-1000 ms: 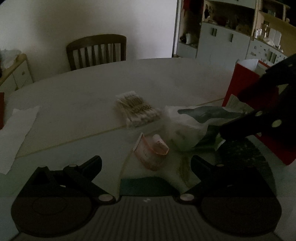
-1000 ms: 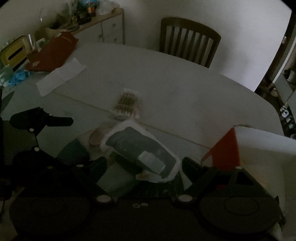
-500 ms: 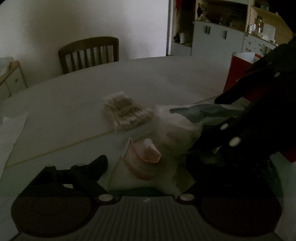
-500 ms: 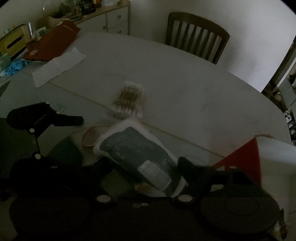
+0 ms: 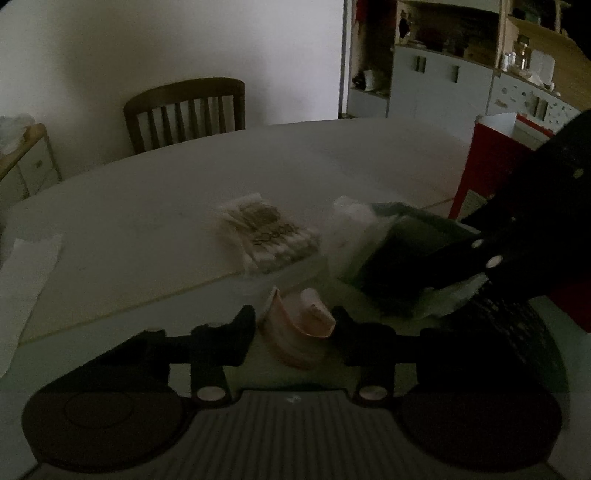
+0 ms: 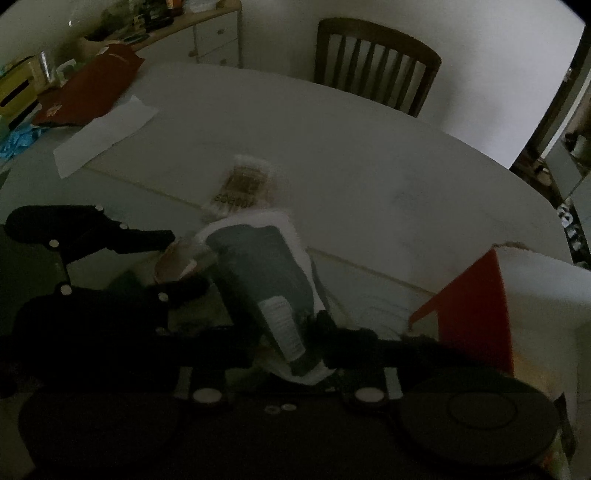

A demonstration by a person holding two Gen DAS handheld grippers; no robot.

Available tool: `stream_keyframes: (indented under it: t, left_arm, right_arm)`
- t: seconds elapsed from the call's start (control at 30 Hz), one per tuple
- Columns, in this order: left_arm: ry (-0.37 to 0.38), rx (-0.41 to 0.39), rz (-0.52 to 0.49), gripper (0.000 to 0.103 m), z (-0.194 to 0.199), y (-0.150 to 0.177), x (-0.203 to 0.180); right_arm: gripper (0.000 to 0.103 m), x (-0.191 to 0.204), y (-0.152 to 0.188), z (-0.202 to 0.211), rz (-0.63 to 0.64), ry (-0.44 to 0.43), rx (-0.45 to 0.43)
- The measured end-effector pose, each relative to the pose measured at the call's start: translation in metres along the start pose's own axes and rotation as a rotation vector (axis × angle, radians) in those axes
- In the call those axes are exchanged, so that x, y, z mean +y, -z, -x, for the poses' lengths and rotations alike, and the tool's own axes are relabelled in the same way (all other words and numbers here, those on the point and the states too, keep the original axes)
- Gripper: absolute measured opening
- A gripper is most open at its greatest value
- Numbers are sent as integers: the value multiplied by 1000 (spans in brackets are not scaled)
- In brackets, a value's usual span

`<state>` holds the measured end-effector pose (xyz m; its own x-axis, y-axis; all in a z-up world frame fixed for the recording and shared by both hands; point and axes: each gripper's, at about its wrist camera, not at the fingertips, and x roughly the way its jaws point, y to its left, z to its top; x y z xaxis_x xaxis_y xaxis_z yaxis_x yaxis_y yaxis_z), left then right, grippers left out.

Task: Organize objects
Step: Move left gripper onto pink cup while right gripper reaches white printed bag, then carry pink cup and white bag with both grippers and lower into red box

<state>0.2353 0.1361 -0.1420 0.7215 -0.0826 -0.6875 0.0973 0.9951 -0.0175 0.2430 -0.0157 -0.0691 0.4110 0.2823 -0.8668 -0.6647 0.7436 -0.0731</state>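
Dimness fills the room: a pale wall behind, grey cupboards and open shelves (image 5: 439, 85) to one side, a low dresser (image 6: 207, 33) crowded with clutter to the other. The oval worktop (image 5: 155, 206) takes up most of both views, pale and mostly bare, with a dark wooden chair (image 5: 184, 110) pushed in at its far edge. A red paper bag (image 6: 476, 302) with a white lining stands open at the right side of the worktop; a flat red folder (image 6: 88, 88) and a white sheet of paper (image 6: 103, 133) lie far over on the left.

Near the middle lie the smaller things. The right tongs (image 6: 286, 345) are clamped on a soft dark-and-white packet (image 6: 262, 273), which tilts up off the surface (its label end sits between the fingers). Just beyond it rests a clear pack of cotton swabs (image 5: 266, 236). The left tongs (image 5: 293, 325) stand spread on either side of a small pink curled item (image 5: 295, 332), which lies on the worktop beside the packet; whether the fingers touch it cannot be told.
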Motion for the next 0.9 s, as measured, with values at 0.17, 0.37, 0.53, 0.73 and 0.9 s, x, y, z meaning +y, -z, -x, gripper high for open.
stream_keyframes:
  t: [0.17,0.37,0.53,0.73,0.9]
  left_arm:
    - [3,6,5,35,4,0,3]
    - [28,19,39,32,16,7,6]
    - [45,30,80,28,31,17,8]
    - [73,45,129,26,50,29,6]
    - [93,62,146,26,69,39,-2]
  right_arm:
    - [18,-1,7,8,-59,-6,1]
    - [10,-3,24,29,-123,-40,5]
    - [9,-3,46,47,-178,-64,12]
    - [9,3,73,65,-231,-98,28]
    - [9,8,88,83,-249,-114,21]
